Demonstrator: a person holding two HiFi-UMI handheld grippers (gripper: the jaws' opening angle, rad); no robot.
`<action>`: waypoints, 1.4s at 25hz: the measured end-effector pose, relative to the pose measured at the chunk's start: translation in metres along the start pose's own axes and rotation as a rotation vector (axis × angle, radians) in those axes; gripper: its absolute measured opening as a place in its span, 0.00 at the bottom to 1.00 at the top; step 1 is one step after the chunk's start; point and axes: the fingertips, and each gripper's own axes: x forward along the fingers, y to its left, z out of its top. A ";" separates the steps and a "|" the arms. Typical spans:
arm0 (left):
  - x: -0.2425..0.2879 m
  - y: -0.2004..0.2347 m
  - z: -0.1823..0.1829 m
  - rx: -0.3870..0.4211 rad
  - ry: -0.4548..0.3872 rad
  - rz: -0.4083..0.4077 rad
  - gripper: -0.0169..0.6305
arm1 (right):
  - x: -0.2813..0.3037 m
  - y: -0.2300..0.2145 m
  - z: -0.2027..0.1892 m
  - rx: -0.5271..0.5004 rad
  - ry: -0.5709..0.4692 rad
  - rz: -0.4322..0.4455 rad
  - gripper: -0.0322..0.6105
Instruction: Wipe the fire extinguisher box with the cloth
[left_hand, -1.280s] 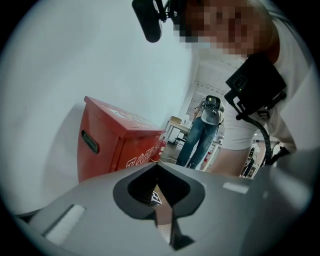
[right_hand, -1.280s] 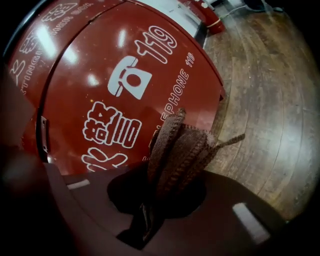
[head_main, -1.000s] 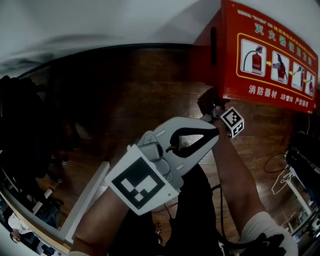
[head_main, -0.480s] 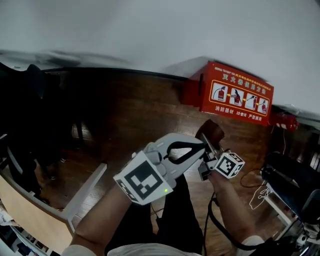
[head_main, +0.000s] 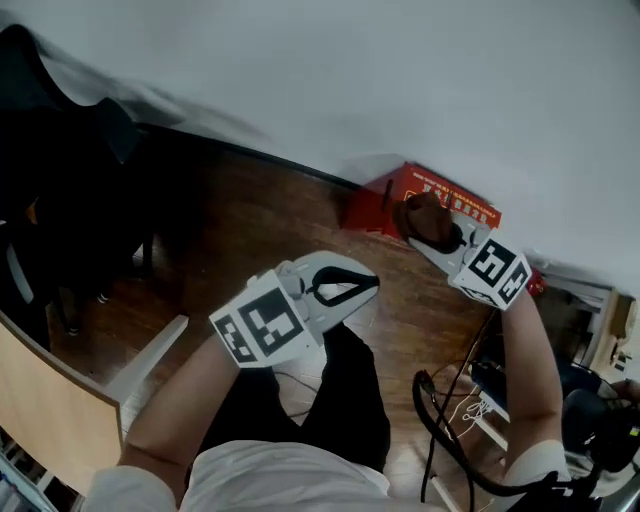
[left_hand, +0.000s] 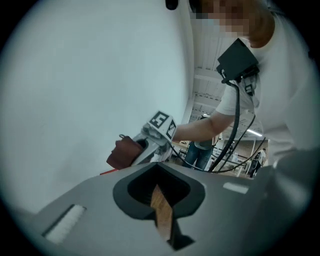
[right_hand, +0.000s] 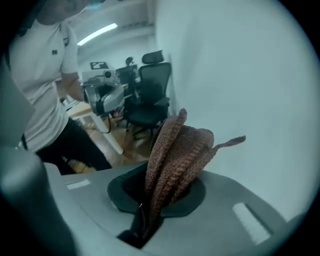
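Beside the wall (head_main: 330, 80), fire extinguisher box (head_main: 375, 208), cloth (right_hand: 175, 155) pinched in right gripper (right_hand: 147, 212)

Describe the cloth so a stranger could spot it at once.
Start at the white wall, where a red fire extinguisher box stands on the wooden floor. Over the box in the head view, the right gripper is shut on the cloth: a bunched, knobbly brown rag, the only soft thing there.

Your cloth (head_main: 424, 217) and right gripper (head_main: 440, 242) hide the middle of the fire extinguisher box (head_main: 380, 205) in the head view, its print is too small to read, and the cloth's lower end vanishes between that gripper's clamped jaws.
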 end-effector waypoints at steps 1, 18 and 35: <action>-0.004 0.006 -0.002 -0.003 0.004 0.006 0.02 | 0.001 -0.006 0.008 -0.098 0.062 0.059 0.12; 0.038 0.116 -0.026 -0.120 -0.080 0.329 0.02 | 0.117 -0.071 -0.090 -0.959 0.952 0.936 0.12; 0.041 0.146 -0.115 -0.278 -0.135 0.491 0.02 | 0.214 -0.097 -0.216 -1.076 1.278 1.147 0.12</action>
